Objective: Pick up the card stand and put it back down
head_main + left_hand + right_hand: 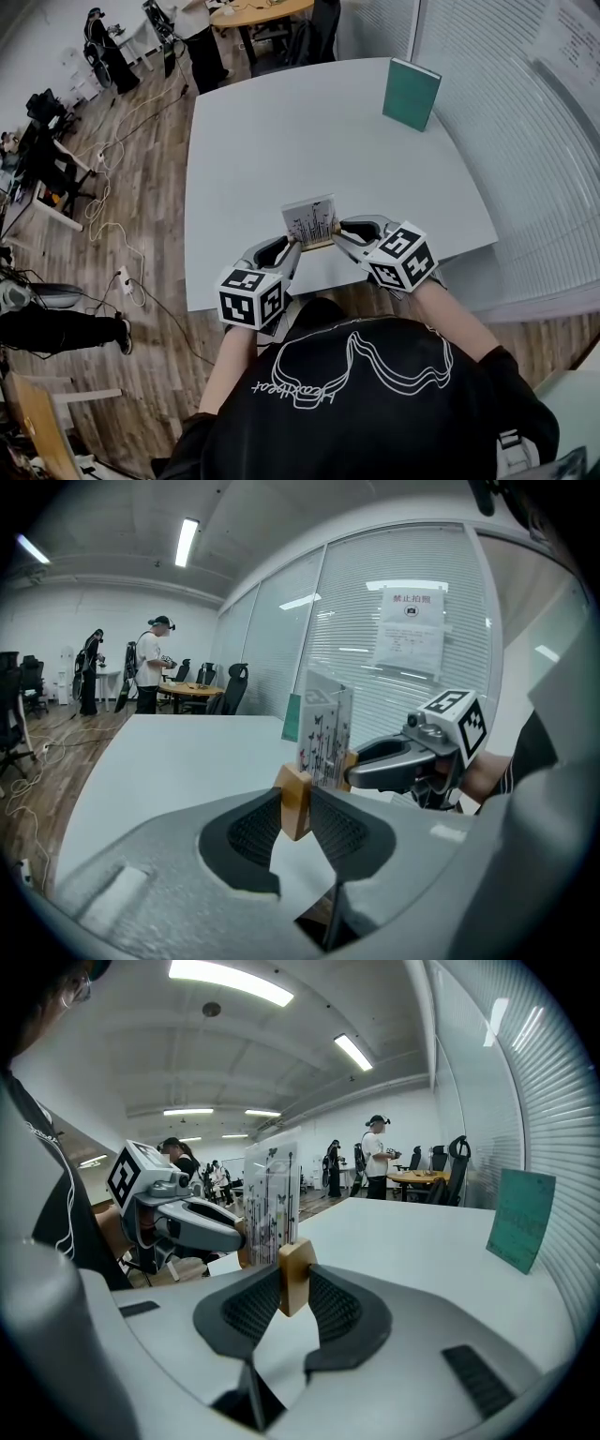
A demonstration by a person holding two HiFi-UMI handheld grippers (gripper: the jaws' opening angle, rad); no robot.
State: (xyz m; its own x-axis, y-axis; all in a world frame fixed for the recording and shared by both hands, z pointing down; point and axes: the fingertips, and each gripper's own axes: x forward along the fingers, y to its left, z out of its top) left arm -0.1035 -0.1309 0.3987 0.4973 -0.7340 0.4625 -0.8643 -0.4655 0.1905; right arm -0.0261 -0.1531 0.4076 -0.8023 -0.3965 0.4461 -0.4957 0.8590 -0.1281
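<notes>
Cables (112, 169) trail over the wood floor (141, 234) at the far left; office furniture stands along that side.

Left hand-held gripper (286, 249): comes in from the near table edge, marker cube (251, 298) facing up. In the left gripper view its ribbed pads (253, 832) are clamped on the left end of the card stand's wooden base (293, 802). No gap shows on either side of the wood.

Card stand (309, 223): sits between the two grippers at the near edge of the white table (309, 122), roughly centred in front of the person. Clear upright holder with a printed card (326, 733) showing small butterfly-like marks and vertical lines. The holder stands upright in the slot of the base. Whether the base rests on the table or is just off it cannot be told from these views.

Right hand-held gripper (343, 231): mirrors the left one and meets the stand from the other side. In the right gripper view its pads (248, 1309) are closed on the opposite end of the wooden base, wood pinched squarely between them.

Teal book (412, 93): stands upright near the far right corner of the table, well apart from the stand.

White blinds (525, 141) run along the wall at the right.
</notes>
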